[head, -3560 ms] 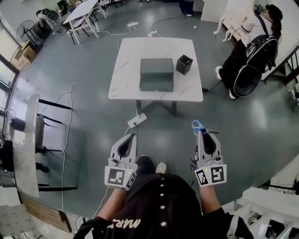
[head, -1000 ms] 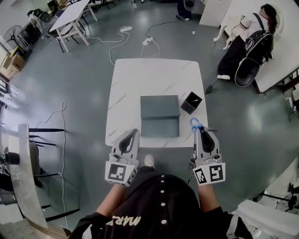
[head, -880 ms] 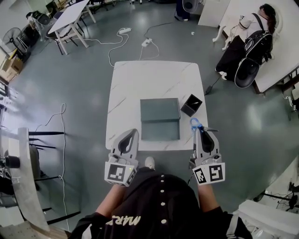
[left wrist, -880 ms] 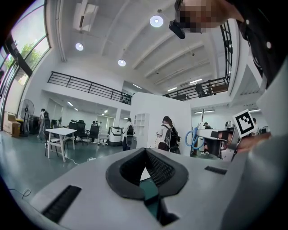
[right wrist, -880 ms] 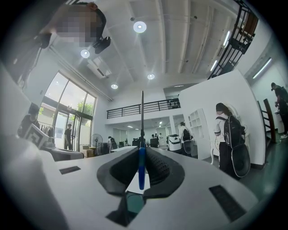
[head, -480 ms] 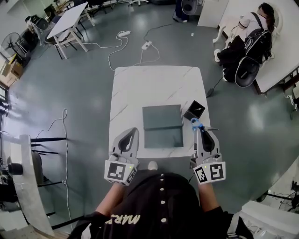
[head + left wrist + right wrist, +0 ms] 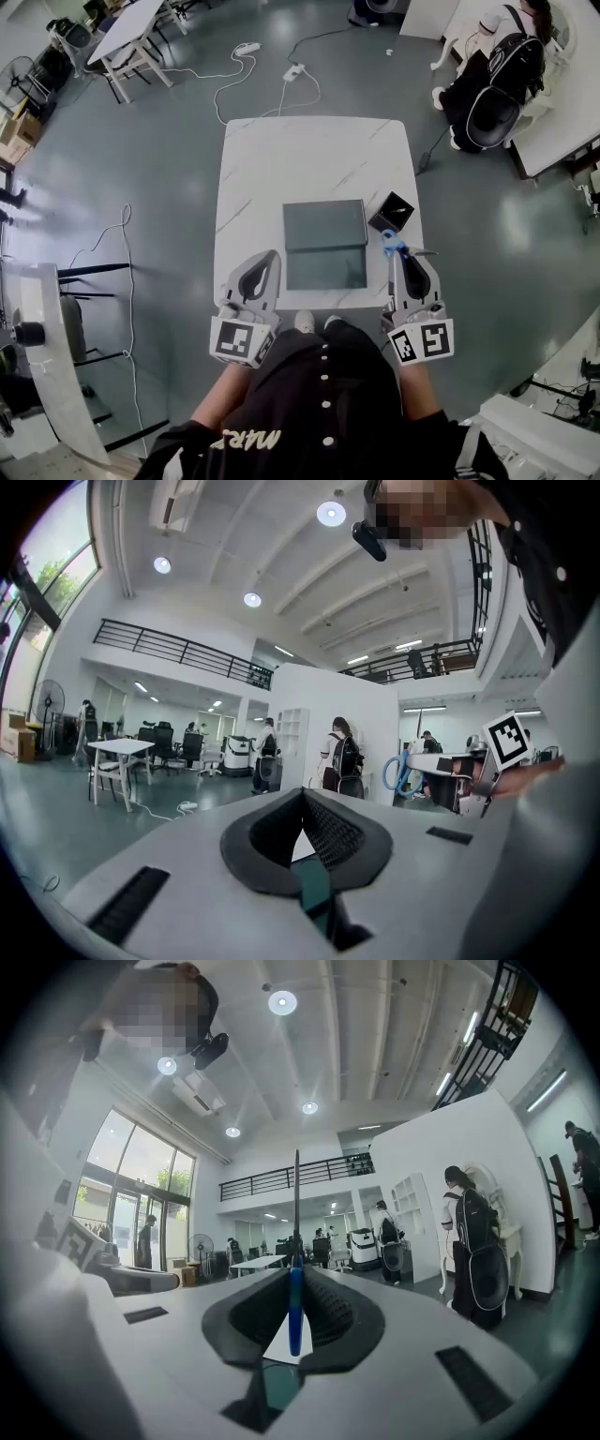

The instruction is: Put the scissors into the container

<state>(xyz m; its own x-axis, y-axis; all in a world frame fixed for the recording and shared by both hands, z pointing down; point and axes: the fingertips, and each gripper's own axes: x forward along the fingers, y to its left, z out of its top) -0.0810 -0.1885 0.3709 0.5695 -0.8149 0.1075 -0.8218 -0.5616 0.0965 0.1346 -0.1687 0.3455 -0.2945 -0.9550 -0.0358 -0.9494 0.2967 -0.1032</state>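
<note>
My right gripper is shut on a pair of scissors with blue handle loops, which stick out past its tips. In the right gripper view the blue handle is pinched between the pads and the blade points straight up. The black square container stands near the right edge of the white marble table, just beyond the scissors. My left gripper hovers at the table's near edge, shut and empty. The left gripper view shows the scissors off to the right.
A flat grey box lies mid-table, left of the container. A person with a black backpack stands at the far right by a white table. Cables and a power strip lie on the floor beyond.
The table has come closer in the head view. Both grippers now reach its near edge, and the scissors sit just short of the container. The grip on the scissors is unchanged.
</note>
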